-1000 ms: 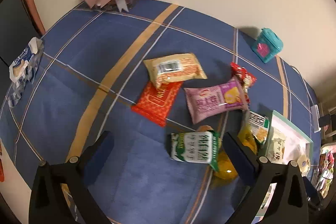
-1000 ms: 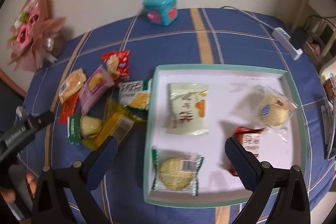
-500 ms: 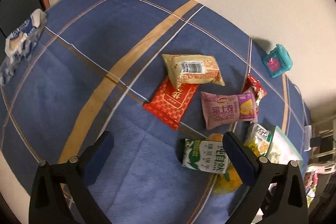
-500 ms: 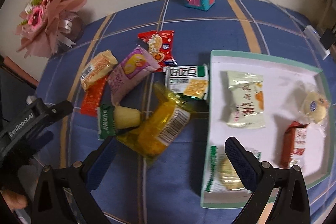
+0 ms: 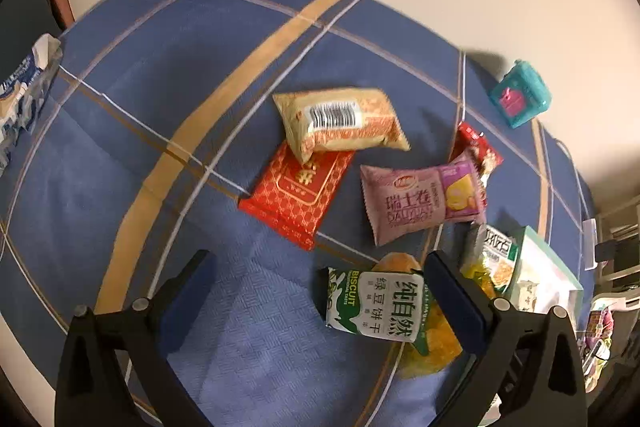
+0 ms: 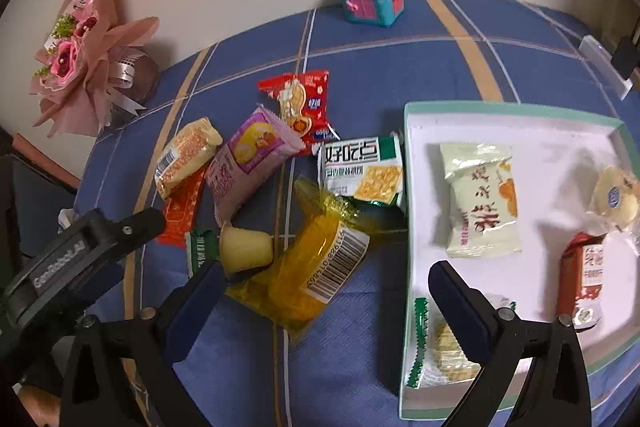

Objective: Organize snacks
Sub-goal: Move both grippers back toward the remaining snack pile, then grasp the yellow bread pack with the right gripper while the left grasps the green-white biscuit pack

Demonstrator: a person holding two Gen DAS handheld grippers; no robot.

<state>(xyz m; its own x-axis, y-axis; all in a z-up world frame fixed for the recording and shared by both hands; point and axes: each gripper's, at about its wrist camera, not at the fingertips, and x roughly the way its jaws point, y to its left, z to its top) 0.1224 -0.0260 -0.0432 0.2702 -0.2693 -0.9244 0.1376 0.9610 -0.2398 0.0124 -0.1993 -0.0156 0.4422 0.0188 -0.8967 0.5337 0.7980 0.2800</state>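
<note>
Yellow wrapped snack (image 6: 316, 259) now lies between the wide-open fingers of the right gripper (image 6: 324, 291), which has swung from above the tray (image 6: 516, 107) towards the loose pile, so I judge another pick begins. Left gripper (image 5: 320, 291) hovers spread and empty. Five packets lie inside the tray, eight outside

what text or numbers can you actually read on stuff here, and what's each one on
"BISCUIT" and "纯自然 绿豆饼干": green and white packet
"瑞士卷": pink packet
"好吃点": green and white cracker packet
"GenRobot.AI": left gripper body
Barcode digits on the yellow packet: only partly legible
Print on the red packet and tray snacks: too blurred
</note>
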